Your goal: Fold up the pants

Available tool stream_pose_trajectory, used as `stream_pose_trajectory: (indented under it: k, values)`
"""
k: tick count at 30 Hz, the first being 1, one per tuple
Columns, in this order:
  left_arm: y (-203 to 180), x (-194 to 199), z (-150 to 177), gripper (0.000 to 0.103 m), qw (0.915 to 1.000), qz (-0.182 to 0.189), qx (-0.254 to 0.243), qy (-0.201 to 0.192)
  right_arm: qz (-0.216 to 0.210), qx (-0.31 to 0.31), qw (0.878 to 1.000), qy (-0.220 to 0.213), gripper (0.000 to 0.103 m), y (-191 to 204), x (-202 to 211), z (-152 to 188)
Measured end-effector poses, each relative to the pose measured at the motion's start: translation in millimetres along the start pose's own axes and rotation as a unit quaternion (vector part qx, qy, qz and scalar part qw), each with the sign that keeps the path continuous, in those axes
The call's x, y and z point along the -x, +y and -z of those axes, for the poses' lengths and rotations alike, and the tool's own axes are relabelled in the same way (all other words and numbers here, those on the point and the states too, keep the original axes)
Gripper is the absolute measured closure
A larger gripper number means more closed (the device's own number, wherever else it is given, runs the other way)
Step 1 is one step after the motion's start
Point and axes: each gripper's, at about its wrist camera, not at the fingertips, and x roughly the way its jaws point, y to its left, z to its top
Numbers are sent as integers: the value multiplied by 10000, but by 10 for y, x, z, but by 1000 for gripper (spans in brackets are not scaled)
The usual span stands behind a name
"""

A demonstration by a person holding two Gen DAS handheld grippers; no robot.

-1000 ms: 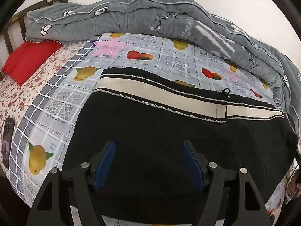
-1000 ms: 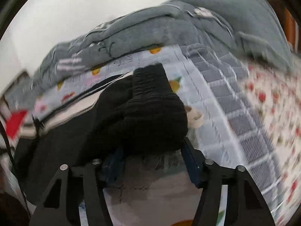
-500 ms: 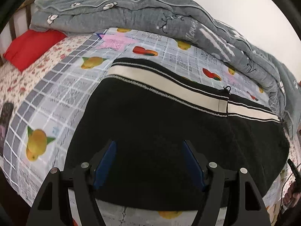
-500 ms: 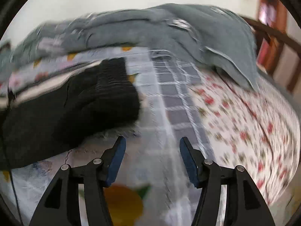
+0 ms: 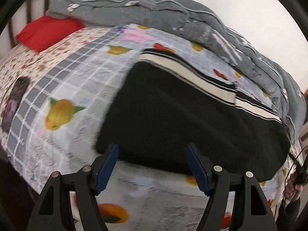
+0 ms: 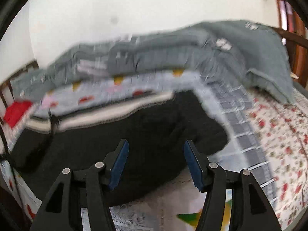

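Observation:
Black pants (image 5: pixel 182 119) with a cream and black side stripe lie folded flat across the fruit-print bed sheet (image 5: pixel 63 88). In the left wrist view my left gripper (image 5: pixel 153 150) is open and empty, just at the pants' near edge. In the right wrist view the pants (image 6: pixel 134 134) lie spread, blurred by motion. My right gripper (image 6: pixel 155 147) is open and empty above their near part.
A grey duvet (image 5: pixel 173 13) is bunched along the wall at the back of the bed. A red pillow (image 5: pixel 48 30) lies at the headboard. A dark phone (image 5: pixel 15 100) lies on the floral sheet at the left. A wooden bed frame (image 6: pixel 292 38) stands at the right.
My right gripper let go of the pants' bunched end and now hovers open over them. My left gripper drew back toward the pants' near edge, still open.

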Motion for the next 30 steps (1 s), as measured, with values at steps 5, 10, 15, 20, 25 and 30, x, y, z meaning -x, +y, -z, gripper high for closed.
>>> stream_pose_trajectory:
  k: [5,10,15,20,25,30]
  values:
    - [332,-27,27,32,9991,-277,284,-172,449,419,9971,443,44,157,-96,106]
    - [554,-223,72,32,9963,294,801,-68,15,173,9998,129,44,258,183,-29]
    - [672,-329,123,32,9870,1071,1119,-421,-356,-6,9993,93,44,443,242,-28]
    - [762,-487,52,32,9742,1675,1454,-427,-99,116,9996,254,44,551,83,120]
    - [734,-597,-38,32,9690,1871,1557,-425,-319,-441,9971,532,45,485,-132,255]
    - [592,-549,6,33,9757,1769,1257,-291,-100,-134,9989,445,44,622,-148,330]
